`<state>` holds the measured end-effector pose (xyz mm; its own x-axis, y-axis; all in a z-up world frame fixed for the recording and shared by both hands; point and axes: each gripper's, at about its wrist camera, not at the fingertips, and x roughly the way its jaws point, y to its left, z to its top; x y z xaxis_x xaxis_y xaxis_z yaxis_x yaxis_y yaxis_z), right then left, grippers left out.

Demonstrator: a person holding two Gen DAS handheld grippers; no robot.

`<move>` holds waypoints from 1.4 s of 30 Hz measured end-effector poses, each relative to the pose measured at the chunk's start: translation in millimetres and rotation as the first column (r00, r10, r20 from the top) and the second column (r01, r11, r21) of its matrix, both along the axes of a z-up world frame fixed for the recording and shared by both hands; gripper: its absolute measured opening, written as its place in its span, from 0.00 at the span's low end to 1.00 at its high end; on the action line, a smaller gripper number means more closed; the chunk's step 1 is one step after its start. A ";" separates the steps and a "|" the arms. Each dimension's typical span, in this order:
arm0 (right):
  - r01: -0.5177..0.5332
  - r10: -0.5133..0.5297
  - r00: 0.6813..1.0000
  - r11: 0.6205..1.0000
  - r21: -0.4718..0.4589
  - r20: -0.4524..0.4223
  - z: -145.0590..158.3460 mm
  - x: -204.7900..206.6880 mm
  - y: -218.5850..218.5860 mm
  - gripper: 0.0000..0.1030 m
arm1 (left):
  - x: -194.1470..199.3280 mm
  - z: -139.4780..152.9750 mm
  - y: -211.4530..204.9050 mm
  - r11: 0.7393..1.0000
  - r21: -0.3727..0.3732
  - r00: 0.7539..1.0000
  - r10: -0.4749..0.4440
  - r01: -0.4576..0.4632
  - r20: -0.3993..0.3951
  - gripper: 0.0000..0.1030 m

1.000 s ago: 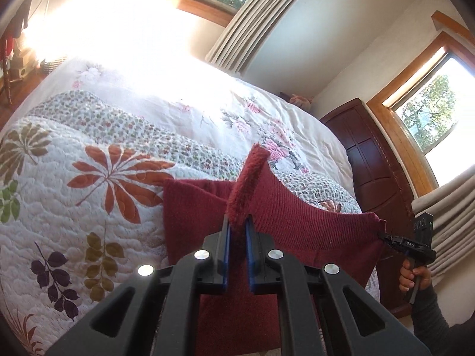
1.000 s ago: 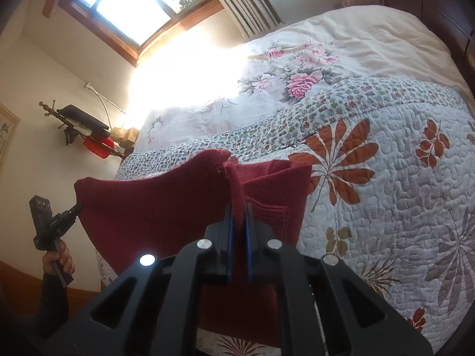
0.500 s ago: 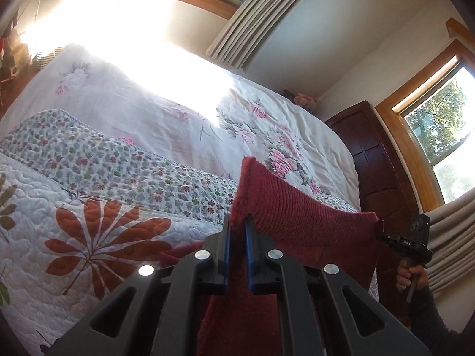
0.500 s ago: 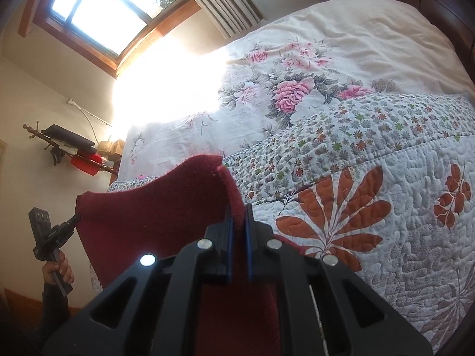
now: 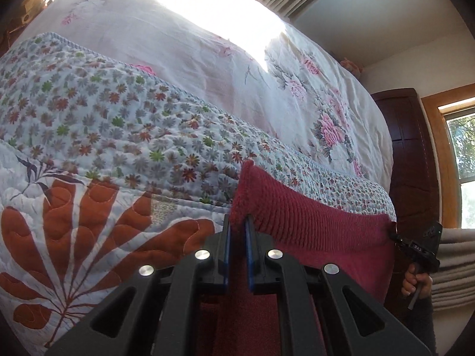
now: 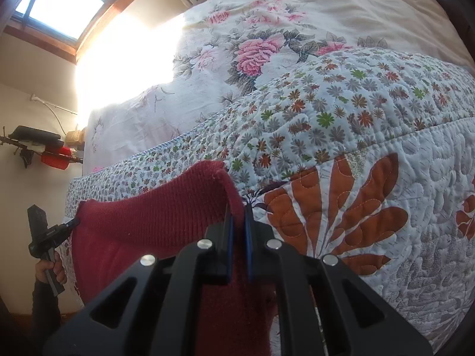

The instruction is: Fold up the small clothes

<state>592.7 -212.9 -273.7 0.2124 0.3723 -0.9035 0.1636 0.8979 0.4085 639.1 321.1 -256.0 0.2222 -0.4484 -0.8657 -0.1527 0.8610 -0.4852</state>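
The bed [image 5: 350,68] carries a cream sheet printed with pink roses [image 6: 341,3]. A quilted coverlet [image 6: 421,207] lies over the sheet's near part: a band of small flowers along its far edge, then large orange leaf motifs on white.

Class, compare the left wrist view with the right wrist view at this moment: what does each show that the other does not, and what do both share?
Only the left wrist view shows the dark wooden headboard, the side window and the right tool seen from outside, pinching the red knit garment.

Only the right wrist view shows the skylight window, the wall rack with a red item and the left tool from outside.

Both show the garment stretched between the two shut tools above the floral quilt, with the rose-print bedspread beyond.
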 end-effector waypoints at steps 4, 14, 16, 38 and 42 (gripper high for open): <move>-0.002 0.001 0.999 1.000 -0.018 -0.033 -17.0 1.1 -1.4 0.05 | 0.3 -7.7 -3.1 1.000 0.018 1.000 -0.008 0.008 -0.003 0.08; 0.014 -0.011 1.000 0.994 -0.106 0.029 7.5 -13.3 0.6 0.16 | -12.3 61.5 -4.1 0.983 0.173 0.980 0.023 -0.057 0.197 0.26; 0.015 -0.003 0.995 0.993 -0.118 0.098 29.1 -20.3 5.3 0.20 | -28.5 88.2 -9.3 0.984 0.166 0.961 0.015 -0.063 0.276 0.33; -0.125 0.128 0.974 0.992 -0.029 0.185 50.3 -174.4 71.2 0.23 | -165.7 74.5 -78.8 0.969 -0.102 0.937 -0.186 0.224 0.294 0.36; -0.147 0.157 0.976 0.986 -0.076 0.154 18.6 -193.4 78.7 0.22 | -182.7 19.3 -79.2 0.976 -0.023 0.963 -0.208 0.215 0.171 0.33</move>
